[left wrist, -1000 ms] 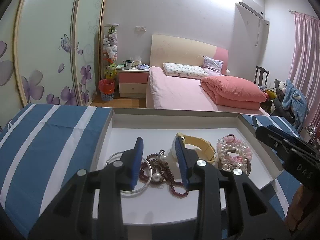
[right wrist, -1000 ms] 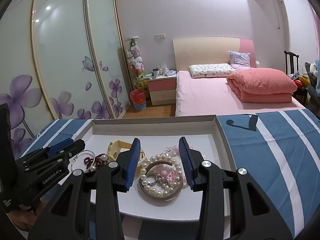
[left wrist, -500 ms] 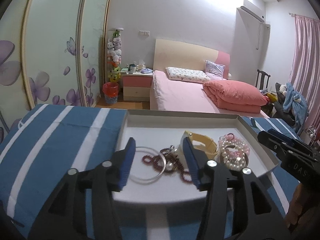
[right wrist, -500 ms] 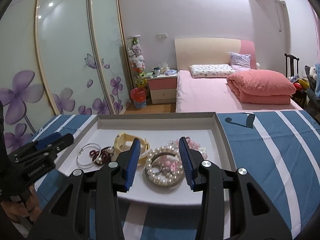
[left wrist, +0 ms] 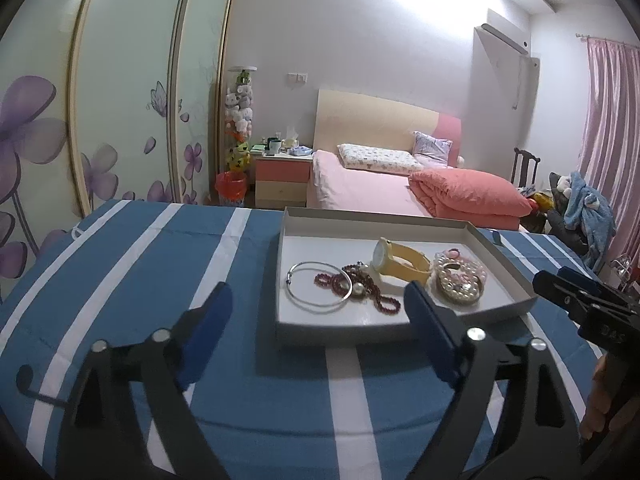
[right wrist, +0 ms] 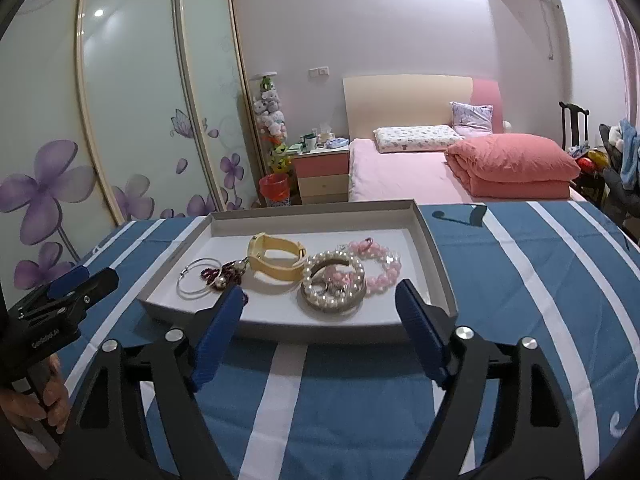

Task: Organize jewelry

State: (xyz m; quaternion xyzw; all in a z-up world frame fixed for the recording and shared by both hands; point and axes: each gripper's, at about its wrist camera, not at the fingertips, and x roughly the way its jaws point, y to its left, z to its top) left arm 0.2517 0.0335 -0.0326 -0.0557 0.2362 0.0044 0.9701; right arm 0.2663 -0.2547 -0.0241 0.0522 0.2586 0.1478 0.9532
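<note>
A shallow white tray (left wrist: 498,264) (right wrist: 434,256) lies on the blue striped cloth. In it lie a silver bangle (left wrist: 318,286) (right wrist: 197,278), a dark red bead string with pearls (left wrist: 362,288) (right wrist: 224,274), a yellow watch (left wrist: 400,262) (right wrist: 276,258), a pearl bracelet (left wrist: 460,282) (right wrist: 334,282) and a pink bead bracelet (right wrist: 378,262). My left gripper (left wrist: 318,312) is open and empty, in front of the tray's near left edge. My right gripper (right wrist: 320,308) is open and empty, at the tray's near edge.
The striped cloth (left wrist: 152,264) covers the table on both sides of the tray. Behind it are a pink bed (left wrist: 372,188), a nightstand (left wrist: 282,178), a red bin (left wrist: 231,188) and sliding wardrobe doors (right wrist: 132,112).
Both grippers have pulled back from over the tray and opened wide. The left one also shifted left. The jewelry lies where it was.
</note>
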